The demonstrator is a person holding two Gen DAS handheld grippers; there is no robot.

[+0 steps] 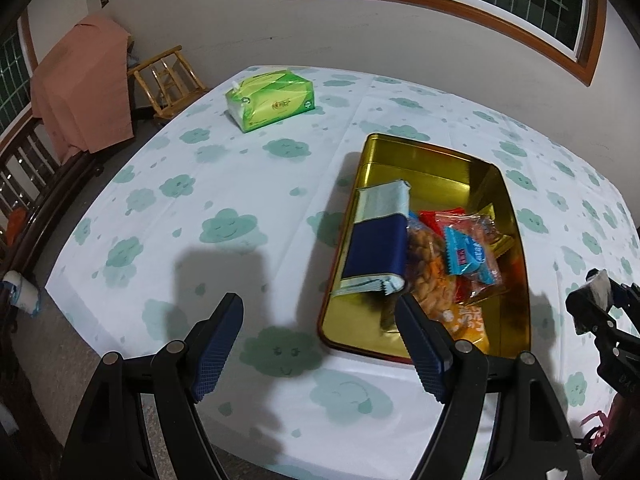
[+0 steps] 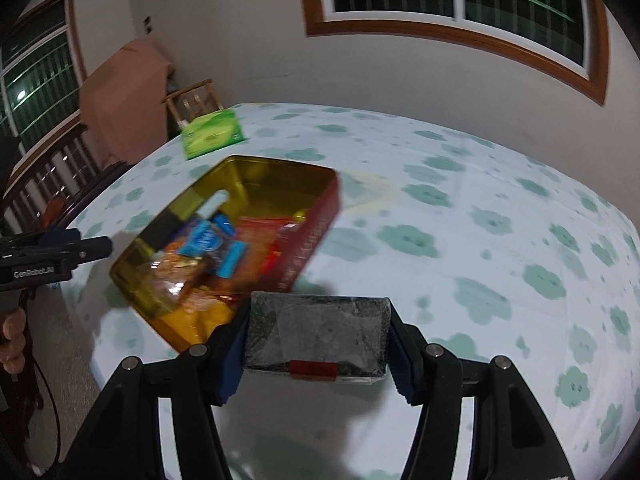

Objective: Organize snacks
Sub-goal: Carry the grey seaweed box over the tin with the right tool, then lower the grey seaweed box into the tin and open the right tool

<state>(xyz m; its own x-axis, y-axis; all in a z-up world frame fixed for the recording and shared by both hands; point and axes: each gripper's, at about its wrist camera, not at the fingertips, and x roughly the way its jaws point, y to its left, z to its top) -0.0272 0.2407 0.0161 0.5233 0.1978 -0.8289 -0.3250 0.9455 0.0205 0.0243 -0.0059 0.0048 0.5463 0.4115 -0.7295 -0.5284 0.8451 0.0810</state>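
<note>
While the right gripper (image 2: pixel 318 350) has its fingers (image 2: pixel 230 364) closed on both sides of a dark speckled snack block (image 2: pixel 318 334) in clear wrap with a small red label, it holds the block in the air above the bench (image 2: pixel 460 280), just beside the near corner of the tin (image 2: pixel 316 228); the right wrist view is blurred, so the finer details cannot be told; the left gripper (image 1: pixel 320 344) has its fingers (image 1: pixel 218 346) wide apart and holds nothing, with one finger above the cloud-patterned cloth and the other above the near edge of the tin; the tin, gold inside and red outside, lies at 1 o'clock from the left gripper; inside it lie a navy and pale blue packet (image 1: pixel 376 240), a clear bag of nuts (image 1: pixel 430 264), a small blue wrapper (image 1: pixel 470 256) and red and orange packs; a green tissue pack (image 1: pixel 272 100) rests on the bench at 11 o'clock, well apart from the tin; a wooden chair (image 1: pixel 168 80) stands beyond the bench edge.
</note>
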